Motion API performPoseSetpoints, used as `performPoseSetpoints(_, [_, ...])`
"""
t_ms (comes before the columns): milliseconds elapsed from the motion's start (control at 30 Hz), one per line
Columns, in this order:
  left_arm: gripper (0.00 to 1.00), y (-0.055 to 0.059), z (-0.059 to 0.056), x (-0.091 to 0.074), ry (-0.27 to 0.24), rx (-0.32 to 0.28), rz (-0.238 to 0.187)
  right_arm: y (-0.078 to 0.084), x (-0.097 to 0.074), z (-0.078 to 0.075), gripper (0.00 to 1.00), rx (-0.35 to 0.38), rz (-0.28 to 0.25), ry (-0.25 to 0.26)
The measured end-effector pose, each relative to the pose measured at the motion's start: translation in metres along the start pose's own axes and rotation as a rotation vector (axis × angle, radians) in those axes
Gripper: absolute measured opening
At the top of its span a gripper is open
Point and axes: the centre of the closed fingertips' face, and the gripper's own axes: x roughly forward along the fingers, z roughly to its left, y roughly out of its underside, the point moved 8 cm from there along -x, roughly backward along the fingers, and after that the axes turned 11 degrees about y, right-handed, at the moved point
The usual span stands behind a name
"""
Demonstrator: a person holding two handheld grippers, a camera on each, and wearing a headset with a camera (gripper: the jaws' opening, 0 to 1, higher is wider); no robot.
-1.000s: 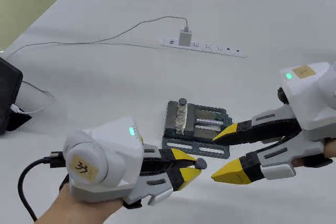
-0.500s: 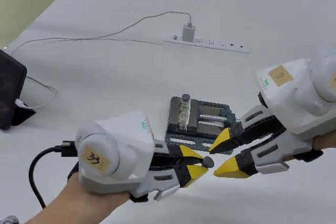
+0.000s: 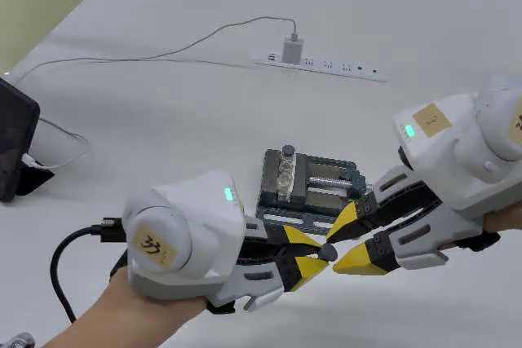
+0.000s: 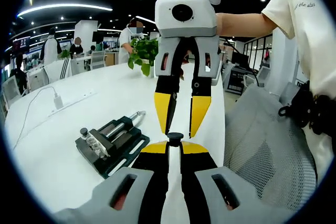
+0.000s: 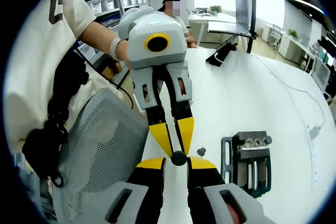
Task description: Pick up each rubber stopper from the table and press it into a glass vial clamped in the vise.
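Observation:
My left gripper (image 3: 320, 252) is shut on a dark grey rubber stopper (image 3: 327, 250), held above the table in front of the vise (image 3: 326, 193). My right gripper (image 3: 333, 253) comes in from the right, open, with its yellow tips on either side of that stopper. In the left gripper view the stopper (image 4: 175, 139) sits at my own tips, below the right gripper (image 4: 178, 130). A glass vial (image 3: 286, 173) capped with a stopper stands clamped in the vise. In the right gripper view a loose stopper (image 5: 201, 151) lies on the table beside the vise (image 5: 252, 163).
A white power strip (image 3: 322, 64) with a charger and cable lies at the back of the white table. A dark device (image 3: 12, 148) rests at the left edge. A grey mesh chair (image 4: 268, 140) stands beside the table.
The two grippers have closed in on each other. The right gripper's open tips have moved left to flank the stopper held by the left gripper.

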Motion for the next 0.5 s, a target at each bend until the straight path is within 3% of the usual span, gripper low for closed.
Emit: performPoseSetpoints(500, [0.03, -0.0001, -0.0017, 0.0006, 0.006, -0.006, 0.005, -0.0038, 0.001, 0.0018, 0.08, -0.051, 0.04, 0.01])
